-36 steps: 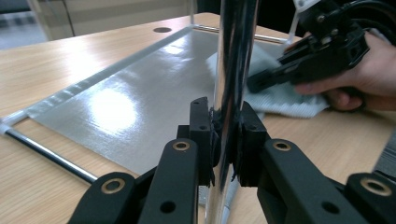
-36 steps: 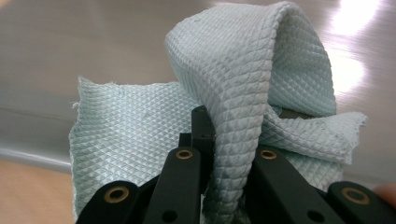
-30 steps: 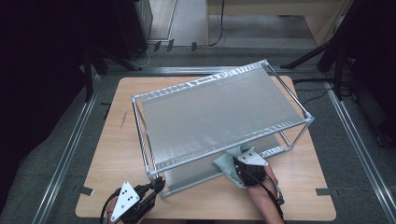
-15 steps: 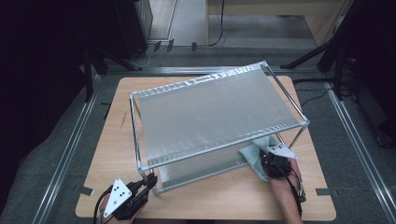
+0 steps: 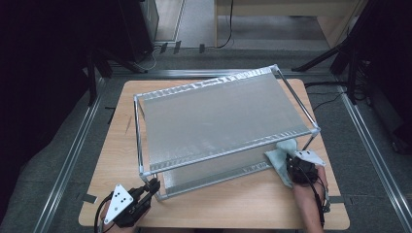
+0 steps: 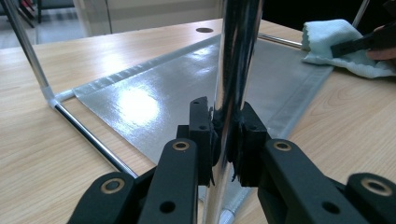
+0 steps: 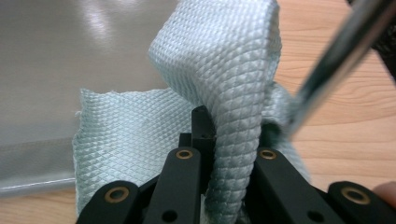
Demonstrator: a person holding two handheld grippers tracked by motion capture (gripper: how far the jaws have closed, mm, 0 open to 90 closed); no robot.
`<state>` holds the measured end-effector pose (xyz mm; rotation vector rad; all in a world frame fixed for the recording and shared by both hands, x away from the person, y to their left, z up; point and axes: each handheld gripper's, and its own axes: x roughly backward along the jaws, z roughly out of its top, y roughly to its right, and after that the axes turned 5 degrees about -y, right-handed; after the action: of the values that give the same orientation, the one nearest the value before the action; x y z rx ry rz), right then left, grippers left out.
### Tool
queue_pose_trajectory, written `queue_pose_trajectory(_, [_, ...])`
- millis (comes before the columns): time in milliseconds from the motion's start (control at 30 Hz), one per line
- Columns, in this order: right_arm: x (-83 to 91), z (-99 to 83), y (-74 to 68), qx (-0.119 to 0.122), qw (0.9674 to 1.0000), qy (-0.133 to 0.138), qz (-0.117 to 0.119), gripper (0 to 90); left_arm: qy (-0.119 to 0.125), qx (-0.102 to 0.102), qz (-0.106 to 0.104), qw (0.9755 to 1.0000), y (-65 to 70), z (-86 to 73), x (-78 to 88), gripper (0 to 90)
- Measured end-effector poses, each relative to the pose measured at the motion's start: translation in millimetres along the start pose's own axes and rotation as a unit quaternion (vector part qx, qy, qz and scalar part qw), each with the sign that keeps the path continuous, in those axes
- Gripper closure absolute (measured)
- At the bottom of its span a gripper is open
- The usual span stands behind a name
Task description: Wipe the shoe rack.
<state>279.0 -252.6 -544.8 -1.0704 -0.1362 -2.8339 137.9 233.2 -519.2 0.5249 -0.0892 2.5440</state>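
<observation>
Wiping the rack's lower shelf (image 5: 214, 177) with a soft cloth (image 5: 281, 156).
My right tongs (image 7: 227, 135) are clamped on a bunched fold of the limp, light cloth (image 7: 219, 70), the rest trailing ahead of them; my left tongs (image 6: 227, 135) are clamped on the stiff, slick chrome post (image 6: 236, 56), low near its foot, to steady the rack on the tabletop (image 5: 243, 204).
</observation>
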Motion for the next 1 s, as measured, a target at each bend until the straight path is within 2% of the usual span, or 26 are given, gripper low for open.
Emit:
queue_pose_trajectory(233, [4.8,1.5,6.4,-0.008,1.0,0.005,0.003,85.7,0.0,0.001,0.001,1.0,-1.8,-0.2,0.2,80.7])
queue_pose_trajectory(333, [12.7,5.8,6.5,-0.012,0.9998,0.015,0.005,85.5,0.001,0.002,0.003,1.0,-2.2,-0.3,0.4,80.7])
queue_pose_trajectory(500, [42.7,23.3,10.5,-0.022,0.9977,0.062,0.014,84.7,0.001,0.003,0.003,1.0,-2.8,-0.6,0.4,80.7])
queue_pose_trajectory(567, [57.0,31.1,14.0,-0.029,0.9958,0.084,0.021,84.8,0.0,0.001,0.001,1.0,-1.7,-0.4,-0.2,80.7])
queue_pose_trajectory(667, [78.4,40.6,15.2,-0.031,0.992,0.121,0.02,84.8,0.0,0.0,0.001,1.0,0.1,-0.3,-0.5,80.7])
queue_pose_trajectory(767, [90.6,45.6,16.7,-0.031,0.9897,0.138,0.019,84.8,0.0,0.001,0.001,1.0,0.1,-0.4,-0.5,80.7])
queue_pose_trajectory(867, [85.1,41.2,18.7,-0.031,0.9911,0.128,0.021,84.8,0.0,0.001,0.001,1.0,0.6,-0.3,-0.6,80.7])
queue_pose_trajectory(1000, [55.6,23.0,15.5,-0.024,0.9966,0.076,0.02,84.8,0.0,0.001,0.0,1.0,0.6,-0.3,-0.6,80.7])
